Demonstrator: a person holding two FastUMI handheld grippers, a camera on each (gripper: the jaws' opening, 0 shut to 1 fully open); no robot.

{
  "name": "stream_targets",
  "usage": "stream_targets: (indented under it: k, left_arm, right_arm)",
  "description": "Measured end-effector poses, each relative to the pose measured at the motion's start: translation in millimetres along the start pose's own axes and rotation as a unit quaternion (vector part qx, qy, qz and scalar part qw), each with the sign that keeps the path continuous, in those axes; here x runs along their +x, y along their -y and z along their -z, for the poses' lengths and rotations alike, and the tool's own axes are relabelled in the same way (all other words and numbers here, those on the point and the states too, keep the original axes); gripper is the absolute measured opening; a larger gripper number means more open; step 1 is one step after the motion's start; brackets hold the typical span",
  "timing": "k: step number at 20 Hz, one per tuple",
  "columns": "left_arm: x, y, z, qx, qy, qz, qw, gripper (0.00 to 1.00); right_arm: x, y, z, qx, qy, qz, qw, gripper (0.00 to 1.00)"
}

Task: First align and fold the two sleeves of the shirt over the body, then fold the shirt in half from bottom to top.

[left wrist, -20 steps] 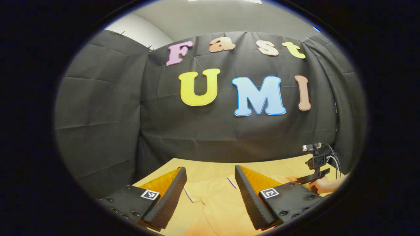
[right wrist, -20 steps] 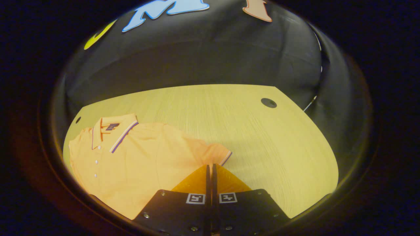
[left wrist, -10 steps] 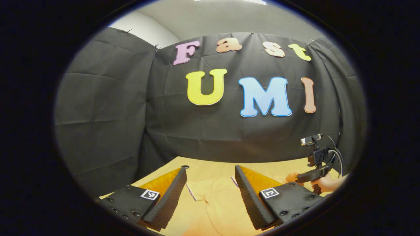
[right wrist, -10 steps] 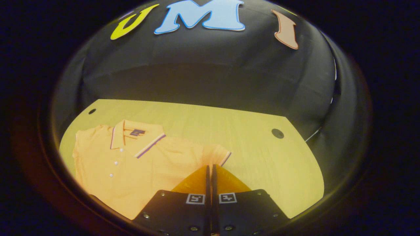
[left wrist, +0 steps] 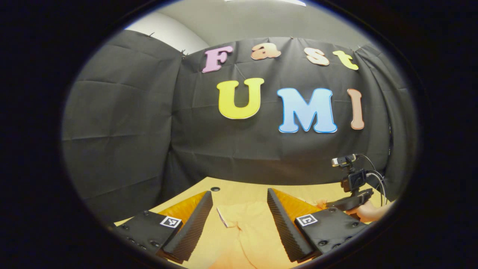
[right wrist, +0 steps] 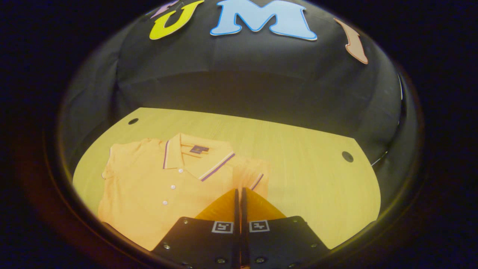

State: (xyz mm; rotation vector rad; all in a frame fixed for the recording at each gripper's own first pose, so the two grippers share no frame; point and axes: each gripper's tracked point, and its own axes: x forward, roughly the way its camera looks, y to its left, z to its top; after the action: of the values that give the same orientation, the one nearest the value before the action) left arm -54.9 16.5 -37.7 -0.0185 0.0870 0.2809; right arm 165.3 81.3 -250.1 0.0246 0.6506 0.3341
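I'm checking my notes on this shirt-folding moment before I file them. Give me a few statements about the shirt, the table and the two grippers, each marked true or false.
1. The left gripper is open, its fingers spread apart. True.
2. The right gripper is wide open. False: its fingers are closed together at the sleeve, though whether they pinch cloth cannot be told.
3. The shirt lies collar up, buttons showing. True.
4. The shirt is already folded in half. False: the body lies spread on the table.
5. The table is bare metal. False: it is wood-grained.
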Motion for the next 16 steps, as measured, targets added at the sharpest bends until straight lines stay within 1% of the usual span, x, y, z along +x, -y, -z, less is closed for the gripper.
stream_targets:
  k: [4,5,8,9,13,14,15,16]
  left_arm:
    - [-3.5,-5.3,2.7,-0.001,-0.001,-0.006,1.000,0.95]
    - [-3.1,-5.1,3.2,-0.001,-0.002,-0.006,1.000,0.96]
    - [-5.2,-6.2,5.0,-0.002,-0.003,-0.006,1.000,0.96]
    - [-6.1,-6.2,5.0,-0.001,-0.003,-0.005,1.000,0.95]
    - [-5.3,-3.3,4.0,0.000,-0.002,-0.001,1.000,0.95]
    - [-5.4,-2.6,3.8,0.001,-0.001,0.001,1.000,0.95]
    - [-4.2,-1.8,4.2,0.001,-0.001,0.003,1.000,0.96]
    - [-4.0,-1.6,4.9,0.001,-0.001,0.003,1.000,0.96]
  right_arm:
    - [6.7,-14.9,7.1,-0.012,-0.009,-0.015,1.000,0.01]
    - [7.5,-19.2,10.3,-0.013,-0.015,-0.022,1.000,0.04]
    - [12.4,-25.2,19.4,-0.024,-0.028,-0.030,0.999,0.04]
    - [11.6,-26.7,21.3,-0.025,-0.032,-0.031,0.999,0.06]
    - [13.1,-25.2,19.9,-0.026,-0.031,-0.025,0.999,0.09]
    - [9.9,-27.5,18.2,-0.024,-0.028,-0.030,0.999,0.09]
    - [8.4,-27.3,17.3,-0.022,-0.027,-0.031,0.999,0.14]
    - [7.7,-26.2,15.4,-0.023,-0.024,-0.030,0.999,0.14]
